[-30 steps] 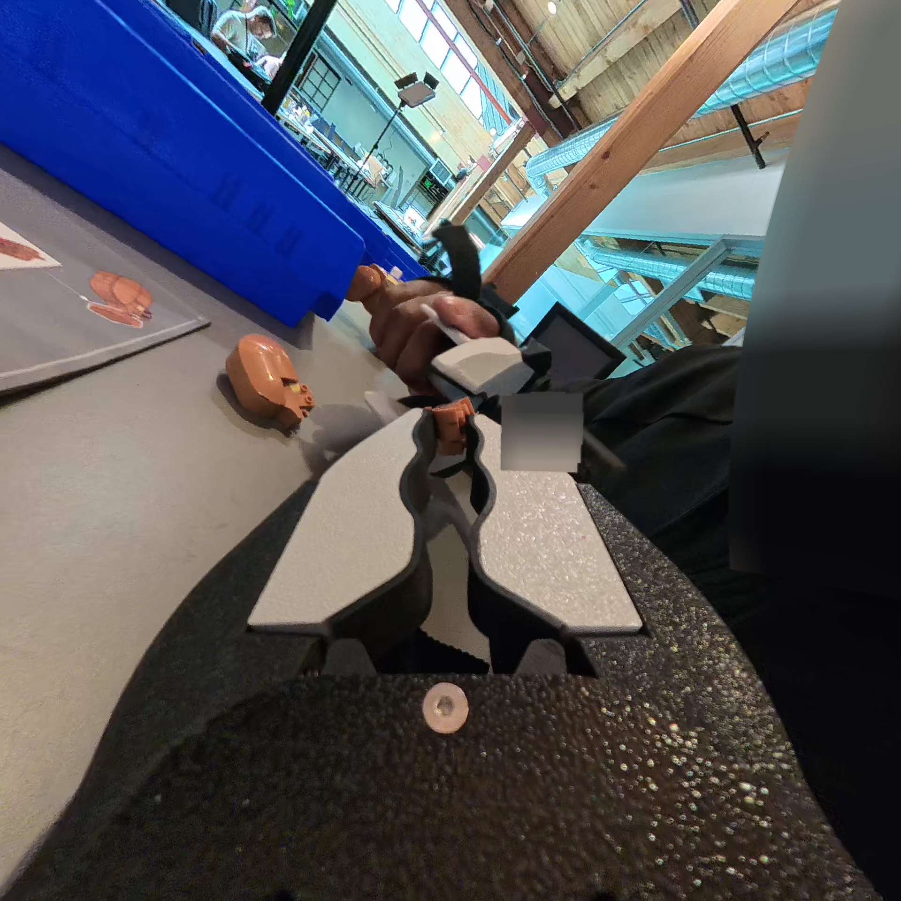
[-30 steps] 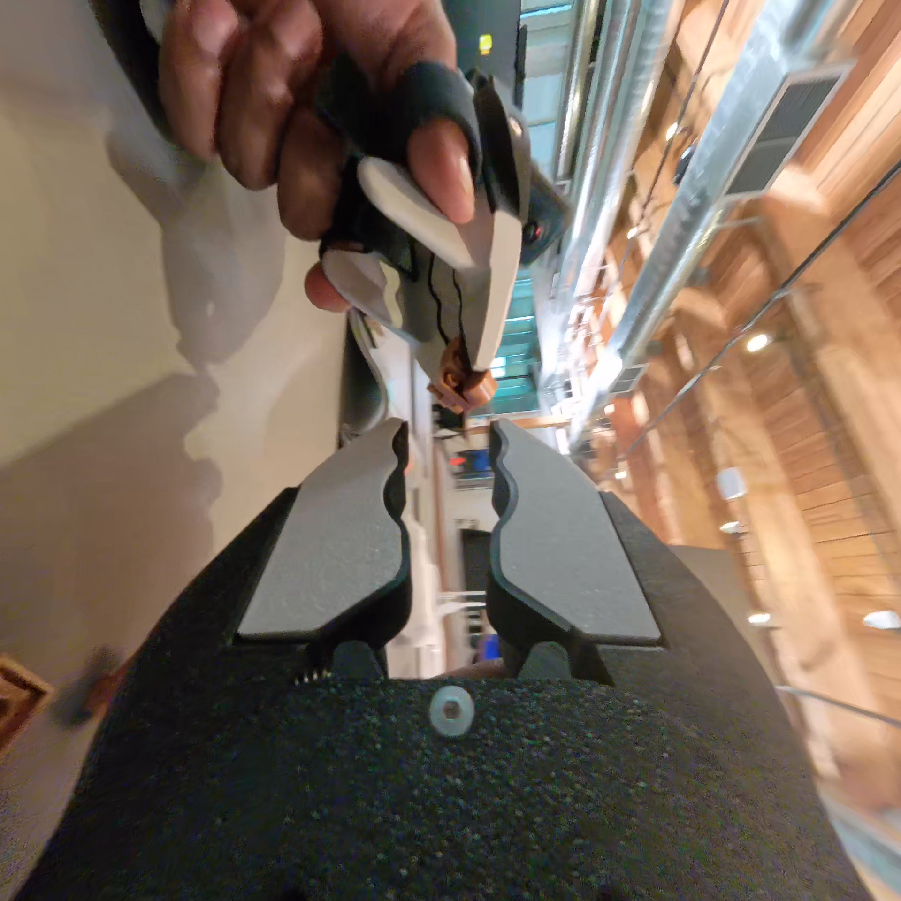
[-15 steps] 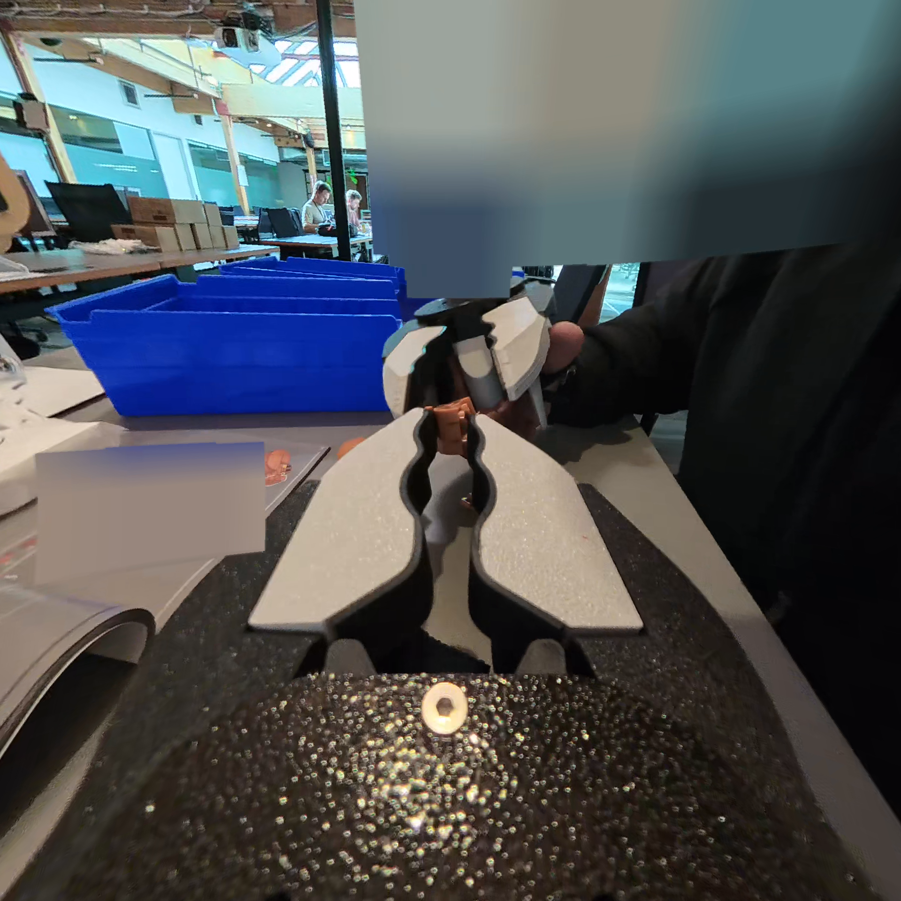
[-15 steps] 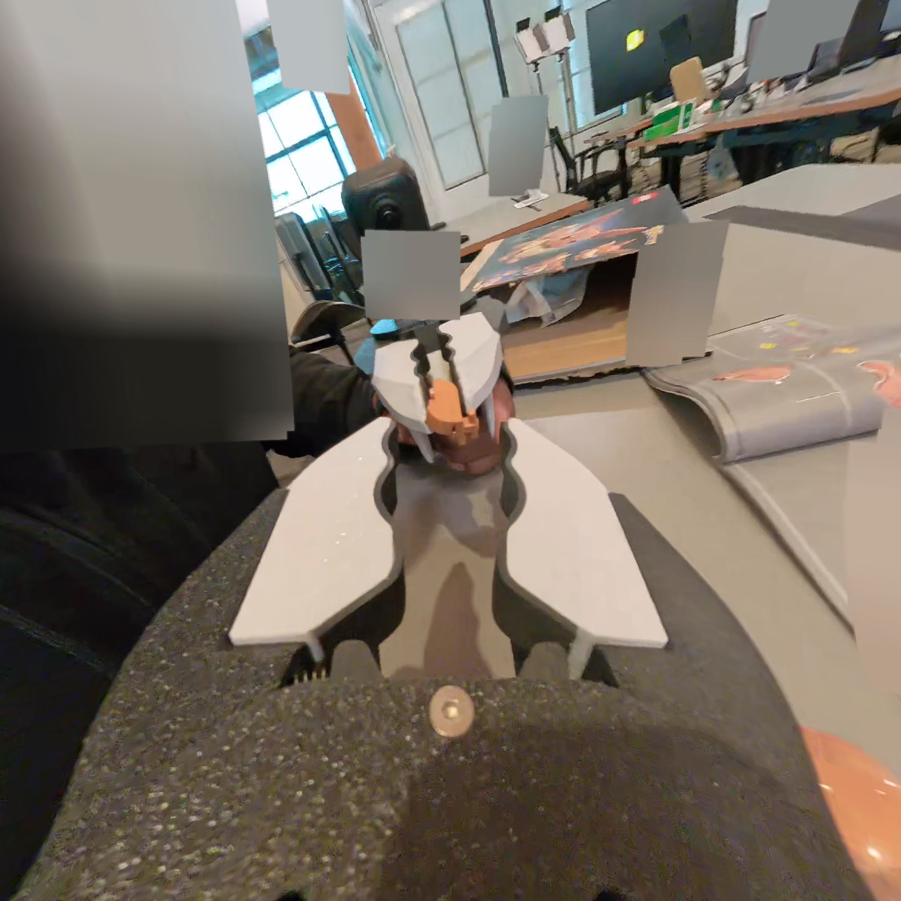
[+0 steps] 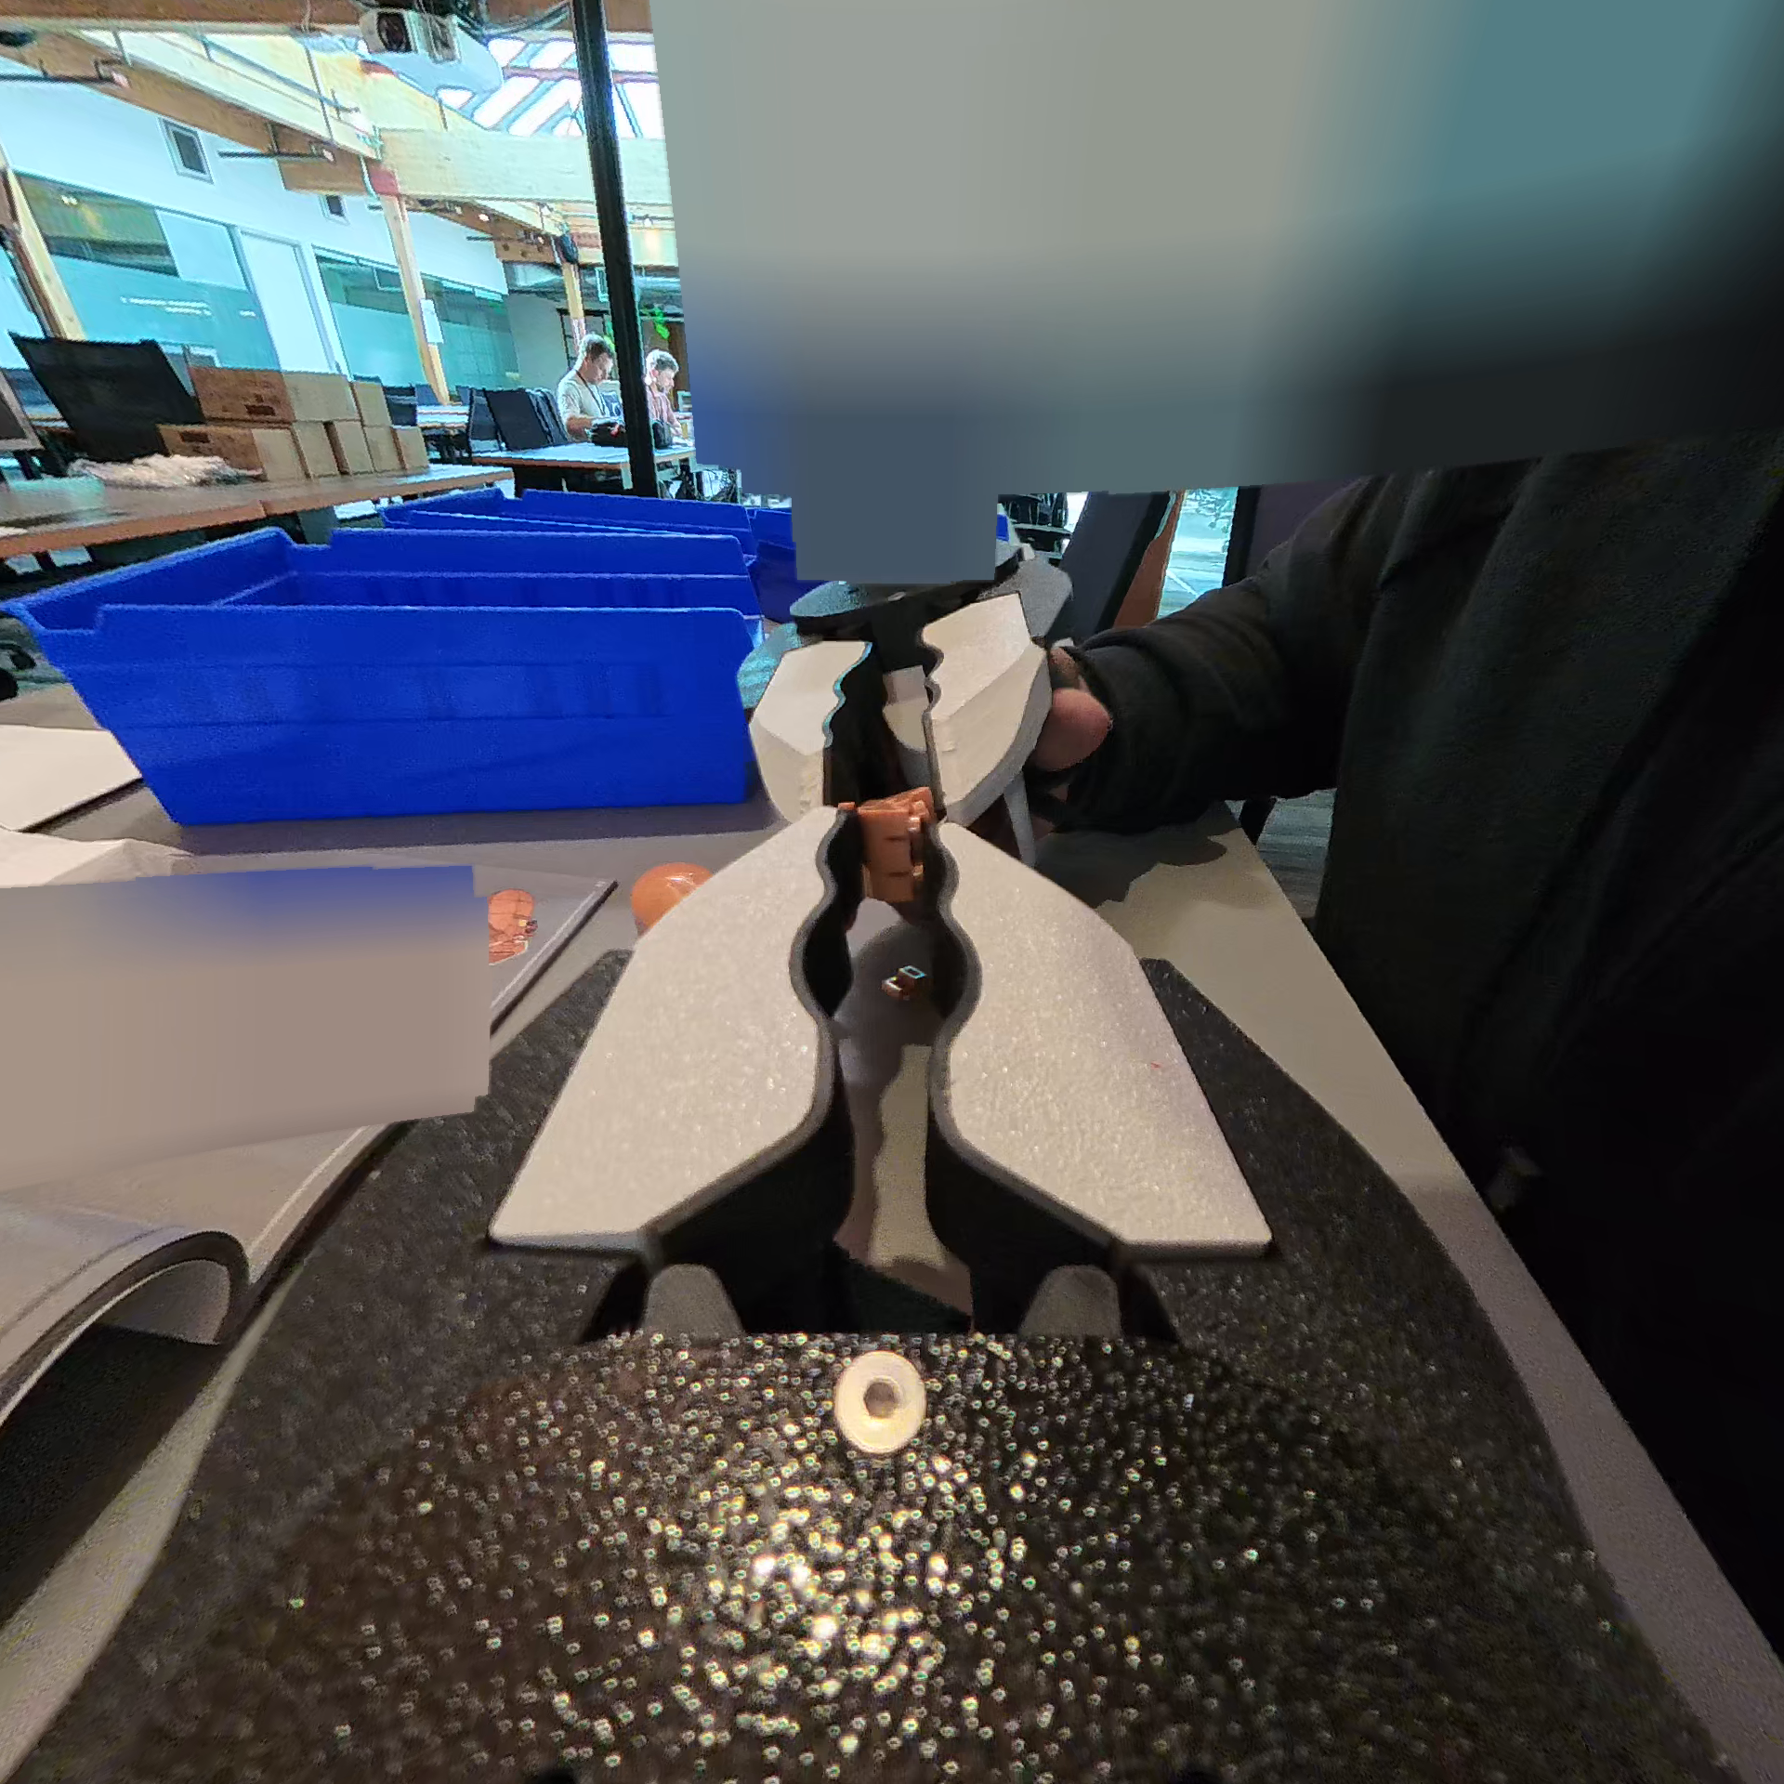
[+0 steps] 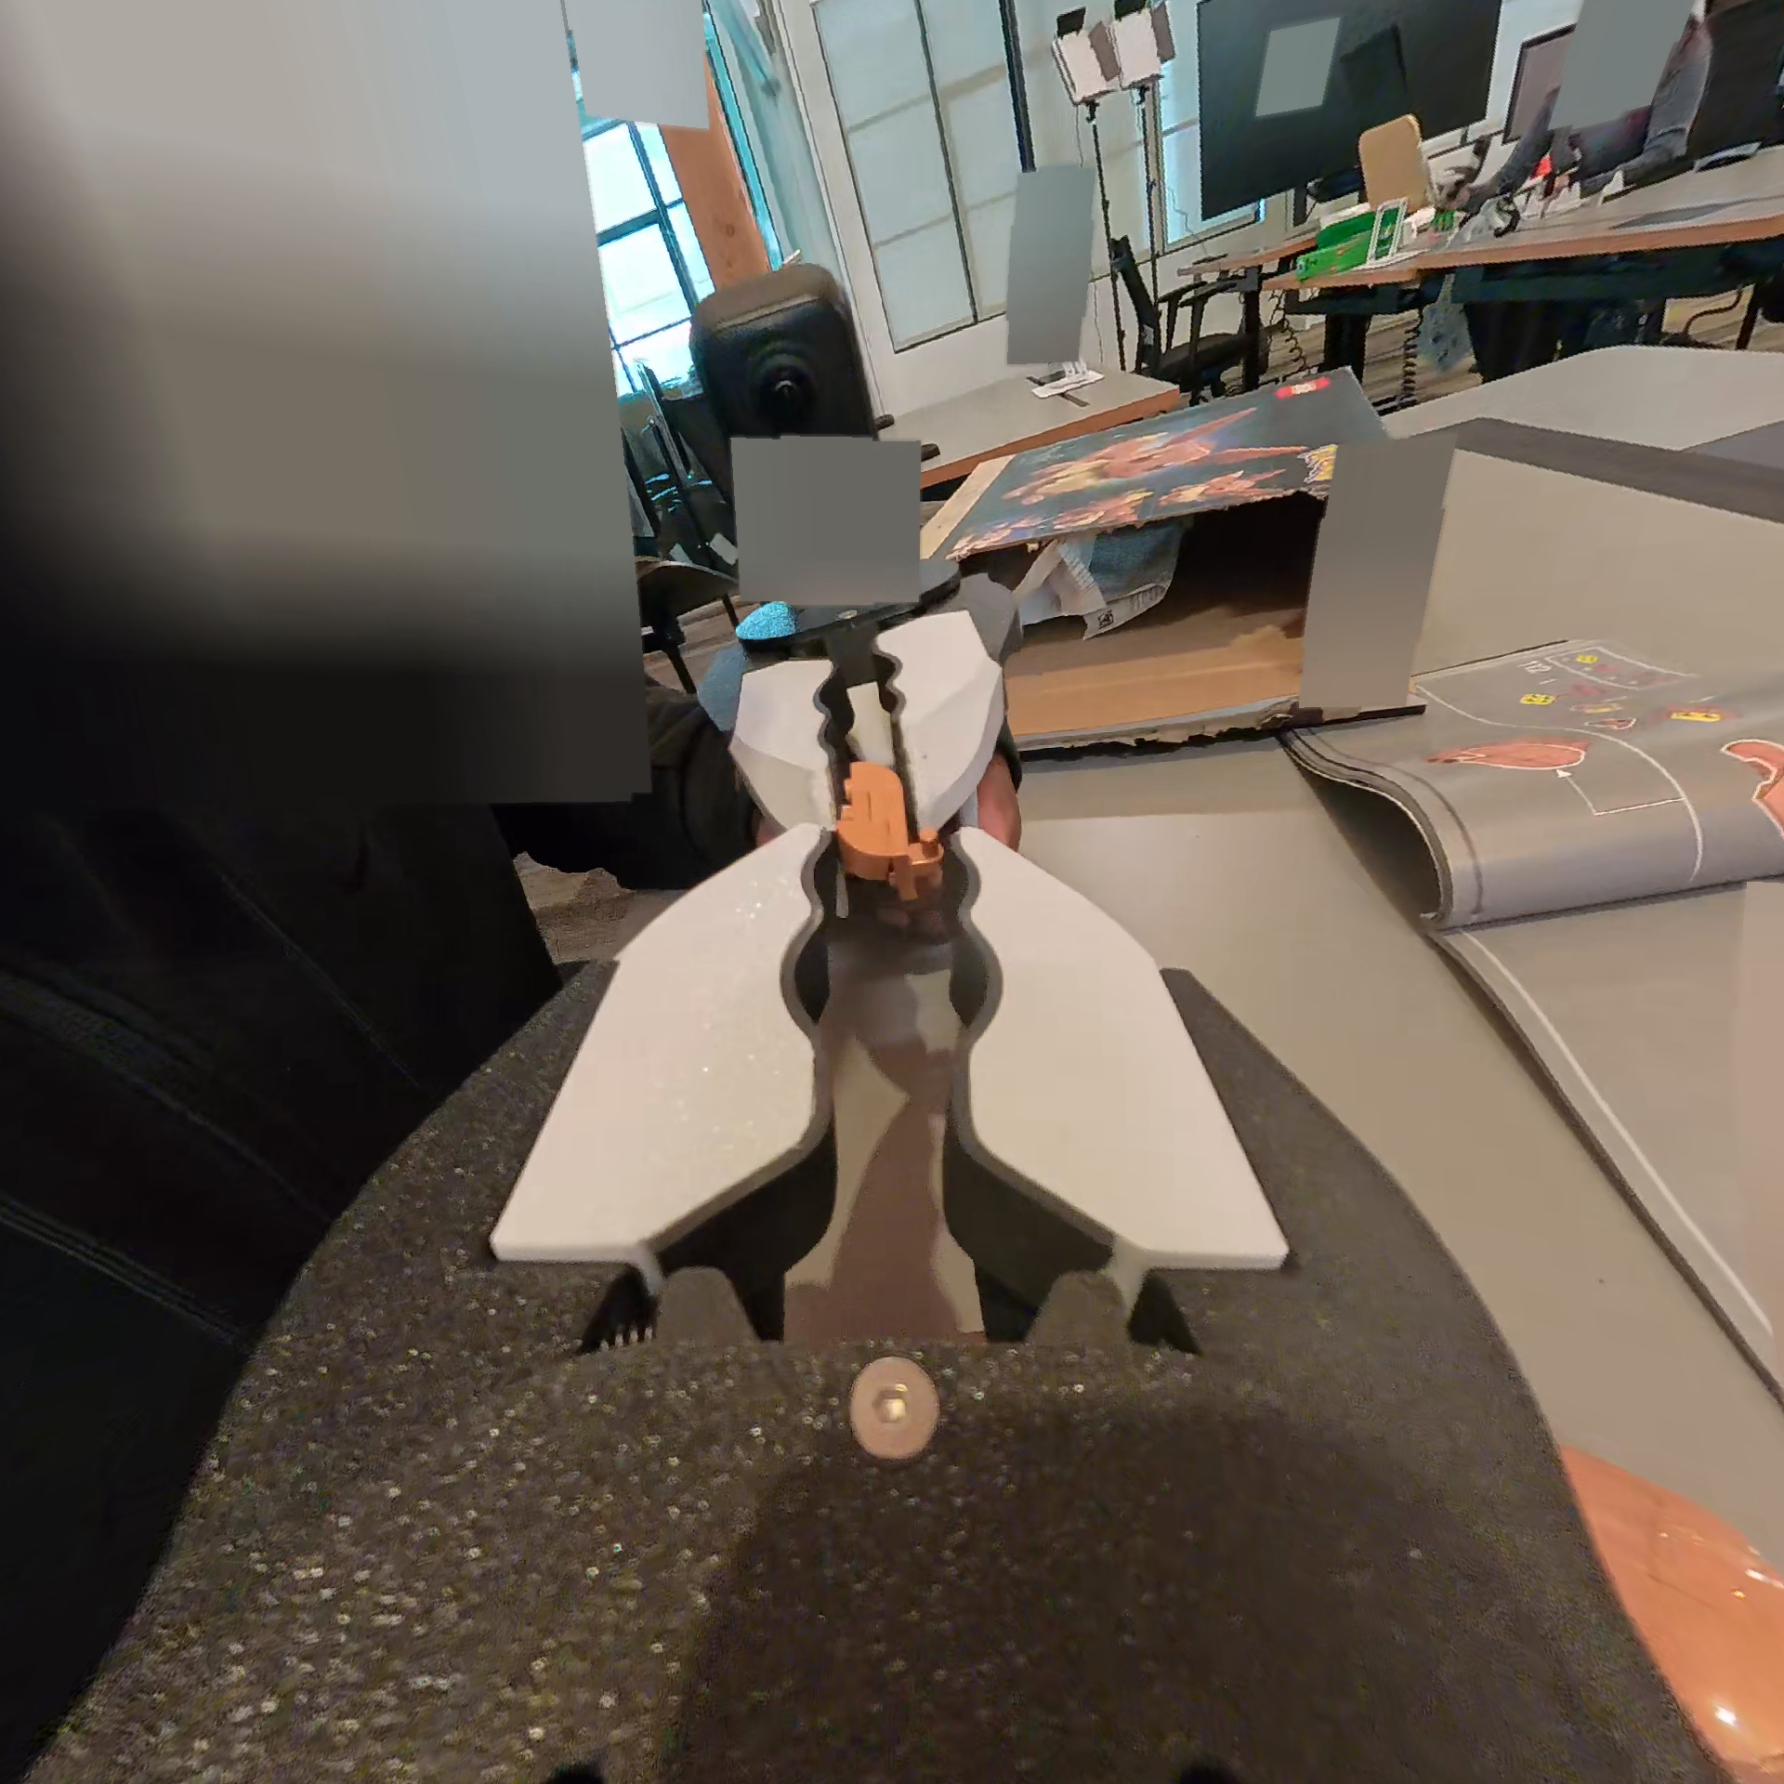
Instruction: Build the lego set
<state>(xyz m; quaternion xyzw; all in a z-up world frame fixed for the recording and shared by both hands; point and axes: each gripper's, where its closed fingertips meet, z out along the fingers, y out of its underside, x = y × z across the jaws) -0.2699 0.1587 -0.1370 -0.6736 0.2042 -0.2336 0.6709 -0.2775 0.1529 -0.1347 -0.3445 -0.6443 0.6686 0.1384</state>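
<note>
Gripping orange lego piece [image 5: 893, 842] at tips: left gripper [image 5: 890, 850]. Right gripper [image 6: 888, 869] jaws parted, tips flanking same piece. Small brick [image 5: 905, 982] on worktop [image 5: 1197, 927], 6 o'clock of piece.

Small orange-brown lego piece [image 5: 893, 842] held mid-frame above the table; a tiny loose brick [image 5: 904, 982] lies beneath it.

open hall | timber beams [image 5: 415, 164] overhead | tall windows [image 6: 917, 164] | desks [image 6: 1583, 241] | 2 people seated [image 5: 618, 386]
</note>
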